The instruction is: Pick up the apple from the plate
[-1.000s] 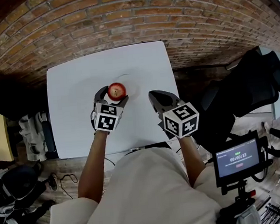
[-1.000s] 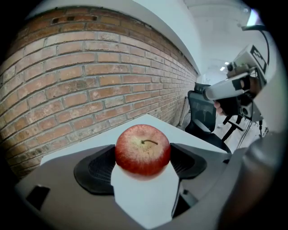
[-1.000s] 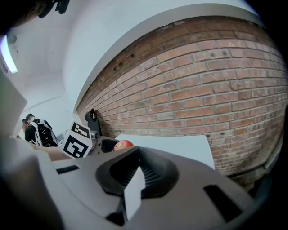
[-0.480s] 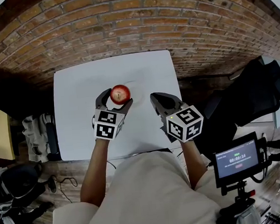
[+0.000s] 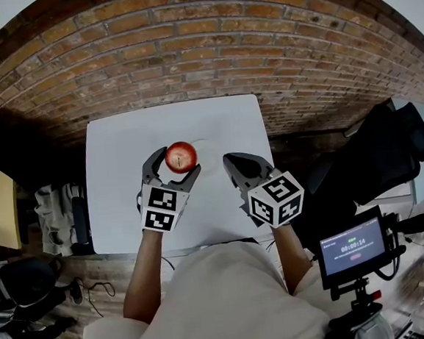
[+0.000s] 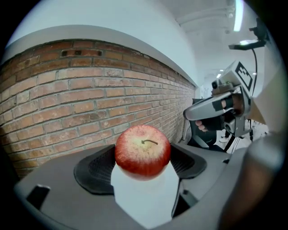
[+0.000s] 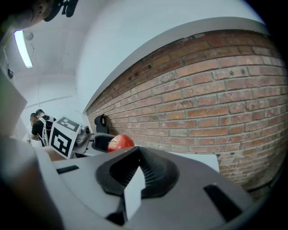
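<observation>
A red apple (image 5: pixel 181 157) sits gripped in the left claw (image 5: pixel 176 163) above the white tabletop (image 5: pixel 119 162). In the left gripper view the two black pads press against either side of the fruit (image 6: pixel 143 150), its stem end turned up toward the camera. White tabletop shows in the gap beneath it. The plate cannot be picked out with any certainty against the white surface.

The right claw (image 5: pixel 235 164) hovers just beside the left, over the tabletop's right half and apart from the apple. Its jaws are drawn together with nothing between them, as the right gripper view shows (image 7: pixel 137 168). From there the apple (image 7: pixel 120 142) appears to the left, partly screened by the claw's own black pads.

A brick wall (image 5: pixel 187 49) backs the tabletop's far edge. To the person's right stands a black chair (image 5: pixel 391 149), and nearer, a small lit screen (image 5: pixel 351 246) on a stand. Cables and dark gear lie on the floor (image 5: pixel 32 306) to the left.
</observation>
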Motion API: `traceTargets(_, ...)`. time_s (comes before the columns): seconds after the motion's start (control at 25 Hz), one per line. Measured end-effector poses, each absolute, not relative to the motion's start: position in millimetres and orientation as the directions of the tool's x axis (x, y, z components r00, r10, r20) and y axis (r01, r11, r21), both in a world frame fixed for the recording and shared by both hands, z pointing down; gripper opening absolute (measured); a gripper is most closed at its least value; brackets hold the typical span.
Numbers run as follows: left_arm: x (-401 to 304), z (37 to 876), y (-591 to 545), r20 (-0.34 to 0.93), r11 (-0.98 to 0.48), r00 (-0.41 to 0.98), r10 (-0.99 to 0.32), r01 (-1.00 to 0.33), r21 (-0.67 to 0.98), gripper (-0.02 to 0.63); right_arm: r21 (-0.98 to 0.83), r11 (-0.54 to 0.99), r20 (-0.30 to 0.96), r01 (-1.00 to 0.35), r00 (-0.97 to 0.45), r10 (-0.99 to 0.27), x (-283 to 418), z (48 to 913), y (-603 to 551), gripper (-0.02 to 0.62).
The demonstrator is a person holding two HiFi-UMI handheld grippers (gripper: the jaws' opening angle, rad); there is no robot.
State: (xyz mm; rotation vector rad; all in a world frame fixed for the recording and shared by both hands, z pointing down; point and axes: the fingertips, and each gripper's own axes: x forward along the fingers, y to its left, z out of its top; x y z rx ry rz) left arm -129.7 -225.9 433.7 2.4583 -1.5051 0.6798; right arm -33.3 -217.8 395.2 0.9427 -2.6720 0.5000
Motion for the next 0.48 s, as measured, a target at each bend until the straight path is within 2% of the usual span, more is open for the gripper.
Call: traceTargets(0.48, -136, 394, -206, 0.376, -0.47, 0.408, -0.832, -0.878, -0.088, 0.387, -0.16, 0.76, 0.334, -0.63, -0.759, -0.559, -38, 370, -207, 0.003)
